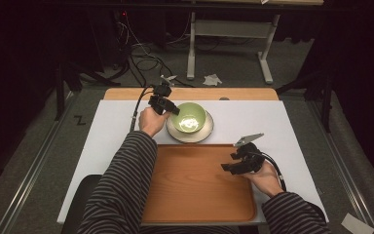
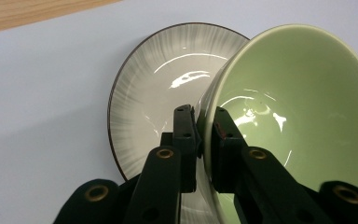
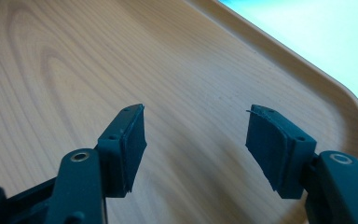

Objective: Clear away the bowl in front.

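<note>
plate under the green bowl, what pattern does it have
Pale plate with fine grey radial streaks and a dark rim, clearest in the left gripper view.

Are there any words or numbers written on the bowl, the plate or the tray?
None: no words, numbers or brand marks can be read anywhere.
Green bowl: plain glaze, no writing.
Plate: streaky pattern with a dark rim line, no letters.
Wooden tray: wood grain, no label.
Floor: a dark Z-shaped mark, possibly tape; cannot tell if it is meant as a letter.
</note>
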The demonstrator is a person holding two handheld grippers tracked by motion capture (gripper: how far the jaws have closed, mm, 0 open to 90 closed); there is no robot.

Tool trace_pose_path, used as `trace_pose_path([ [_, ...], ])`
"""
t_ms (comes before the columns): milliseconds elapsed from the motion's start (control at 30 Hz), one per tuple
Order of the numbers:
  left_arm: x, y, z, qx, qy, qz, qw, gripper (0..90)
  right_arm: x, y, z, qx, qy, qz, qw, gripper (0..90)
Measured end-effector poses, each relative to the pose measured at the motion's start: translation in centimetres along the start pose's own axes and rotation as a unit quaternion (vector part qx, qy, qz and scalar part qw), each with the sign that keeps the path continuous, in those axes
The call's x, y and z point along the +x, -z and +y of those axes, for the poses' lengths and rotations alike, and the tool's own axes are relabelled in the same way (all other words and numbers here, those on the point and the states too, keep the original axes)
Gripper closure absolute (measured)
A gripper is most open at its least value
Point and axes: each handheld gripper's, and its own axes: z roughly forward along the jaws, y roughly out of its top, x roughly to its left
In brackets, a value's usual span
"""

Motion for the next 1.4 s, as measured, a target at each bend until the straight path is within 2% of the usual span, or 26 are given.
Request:
trace_pose_path([
  [100,-0.2,0.2,-0.1,0.002,-0.006,-0.001,1.0000,83.2,0.0,0.0,0.0,0.000,0.005,0.000,1.0000,39.1],
  [367,-0.7,1.2,-0.1,0.003,-0.011,-0.016,0.9998,83.2,0.0,0.0,0.0,0.000,-0.003,0.000,1.0000,39.0],
  [467,-1.0,2.0,-0.2,0.004,-0.019,-0.022,0.9996,83.2,0.0,0.0,0.0,0.000,0.007,0.000,1.0000,39.0],
  [533,-1.2,2.4,-0.3,0.006,-0.023,-0.026,0.9994,83.2,0.0,-0.1,0.0,0.000,0.001,0.001,1.0000,39.1],
  [633,-1.5,2.8,-0.3,0.006,-0.026,-0.030,0.9992,83.2,0.0,0.0,0.0,0.001,0.005,-0.001,1.0000,39.1],
  [767,-1.8,3.4,-0.5,0.008,-0.031,-0.041,0.9987,83.1,0.0,0.0,0.0,0.001,0.006,-0.001,1.0000,39.1],
  [933,-2.5,4.3,-0.8,0.006,-0.027,-0.058,0.9979,83.1,0.1,0.0,0.0,0.002,-0.006,0.001,1.0000,39.0],
  [1067,-2.7,4.8,-0.9,0.011,-0.030,-0.065,0.9973,83.1,0.1,0.0,0.0,0.001,-0.001,0.001,1.0000,39.1],
  [1200,-3.2,5.6,-1.2,0.017,-0.044,-0.074,0.9962,83.2,0.0,0.0,0.0,0.001,0.007,-0.002,1.0000,39.0],
  [1233,-3.2,5.6,-1.2,0.017,-0.044,-0.074,0.9962,83.2,0.1,0.0,0.0,0.000,0.000,-0.001,1.0000,39.0],
  [1300,-3.2,5.9,-1.3,0.018,-0.041,-0.078,0.9959,83.2,0.0,0.0,0.0,0.001,0.006,-0.001,1.0000,39.0],
  [1400,-3.2,6.6,-1.6,0.019,-0.042,-0.084,0.9954,83.2,0.1,0.0,0.0,0.000,0.002,-0.002,1.0000,39.0],
])
